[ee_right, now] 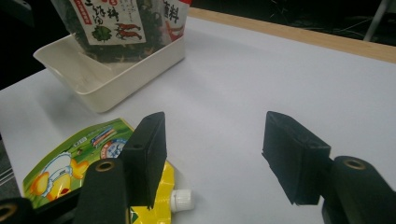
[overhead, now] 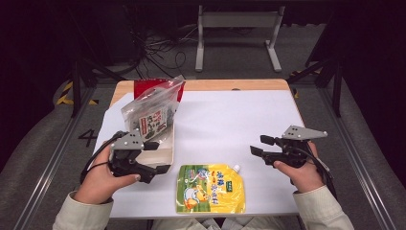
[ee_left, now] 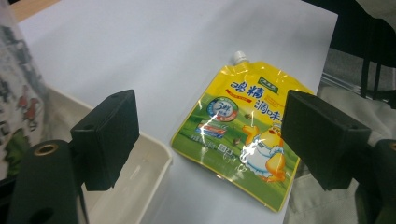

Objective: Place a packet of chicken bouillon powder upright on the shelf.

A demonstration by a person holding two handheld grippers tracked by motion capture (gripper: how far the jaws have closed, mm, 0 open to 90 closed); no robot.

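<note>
A yellow spouted pouch [overhead: 210,189] printed with a cartoon duck lies flat near the table's front edge, its white cap pointing up and to the right. The left gripper [overhead: 157,157] hovers open over the near end of a white tray [overhead: 167,143]. In the left gripper view the left gripper [ee_left: 210,116] looks across the tray rim [ee_left: 154,158] at the pouch [ee_left: 243,135], with nothing between the jaws. The right gripper [overhead: 261,145] stands open to the right of the pouch. In the right gripper view the right gripper [ee_right: 215,140] has bare table between its jaws, and the pouch [ee_right: 74,158] lies at lower left.
A clear bag of dried food [overhead: 151,112] leans upright in the tray's far end, and shows again in the right gripper view as the bag [ee_right: 121,28]. A red packet [overhead: 143,86] sits behind it. A white sheet [overhead: 230,120] covers the wooden table. Metal frame legs [overhead: 237,33] and cables lie beyond.
</note>
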